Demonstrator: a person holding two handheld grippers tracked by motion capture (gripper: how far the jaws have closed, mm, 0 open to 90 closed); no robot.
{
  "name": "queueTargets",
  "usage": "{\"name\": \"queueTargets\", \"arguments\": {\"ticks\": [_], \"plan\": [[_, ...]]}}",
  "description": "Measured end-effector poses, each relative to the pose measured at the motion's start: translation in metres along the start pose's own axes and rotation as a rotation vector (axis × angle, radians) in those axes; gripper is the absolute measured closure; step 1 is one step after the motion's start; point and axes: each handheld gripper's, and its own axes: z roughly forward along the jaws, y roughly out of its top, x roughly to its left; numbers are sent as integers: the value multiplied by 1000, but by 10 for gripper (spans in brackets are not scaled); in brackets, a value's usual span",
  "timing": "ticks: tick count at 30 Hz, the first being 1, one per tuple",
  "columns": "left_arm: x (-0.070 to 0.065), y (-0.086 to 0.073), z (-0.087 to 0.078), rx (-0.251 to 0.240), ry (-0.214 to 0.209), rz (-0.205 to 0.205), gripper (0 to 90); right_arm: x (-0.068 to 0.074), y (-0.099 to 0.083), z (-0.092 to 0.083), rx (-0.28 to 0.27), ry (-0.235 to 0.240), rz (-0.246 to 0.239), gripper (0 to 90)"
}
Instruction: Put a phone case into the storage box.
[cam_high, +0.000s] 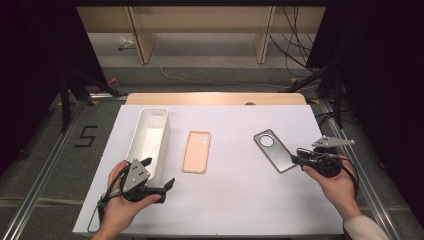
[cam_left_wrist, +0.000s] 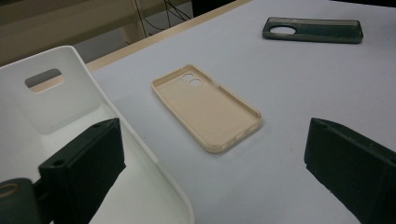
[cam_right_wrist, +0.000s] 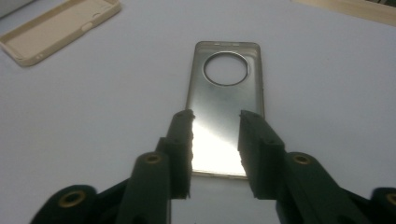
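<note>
A grey phone case (cam_high: 273, 150) with a round camera hole lies flat at the right of the white table. My right gripper (cam_high: 295, 156) reaches its near end. In the right gripper view the jaws (cam_right_wrist: 216, 116) stand narrow and apart, low over the grey case (cam_right_wrist: 229, 93), and the pads do not press on it. A beige phone case (cam_high: 196, 151) lies open side up in the middle. My left gripper (cam_high: 161, 171) rests wide open at the near end of a white bin (cam_high: 150, 135). One of its jaws is over the bin (cam_left_wrist: 70, 93), the other over bare table near the beige case (cam_left_wrist: 205, 107).
The white sheet (cam_high: 225, 200) covers a wooden table whose far edge (cam_high: 215, 98) shows. Metal rails run along both sides on the floor. Black stands and cables lie beyond the table. The grey case (cam_left_wrist: 313, 30) shows far off in the left gripper view.
</note>
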Motion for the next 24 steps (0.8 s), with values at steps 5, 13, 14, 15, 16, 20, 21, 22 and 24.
{"name": "queueTargets", "arguments": {"ticks": [5,13,14,15,16,20,21,22,24], "plan": [[1,-1,0,1,4,-3,50,-12,8,9,54,-40,14,884],[1,-1,0,-1,2,-5,52,-29,18,34,138,-85,64,900],[1,-1,0,-1,2,-5,53,-29,18,34,138,-85,64,900],[1,-1,0,-1,2,-5,53,-32,19,37,144,-90,75,900],[1,-1,0,0,2,-5,54,-37,22,43,165,-103,88,900],[1,-1,0,0,2,-4,56,-41,25,54,206,-125,84,900],[1,-1,0,0,2,-4,58,-41,25,54,206,-125,84,900],[1,-1,0,-1,1,-11,59,-41,26,59,209,-117,92,900],[1,-1,0,-1,1,-10,60,-43,28,61,213,-123,94,900]]}}
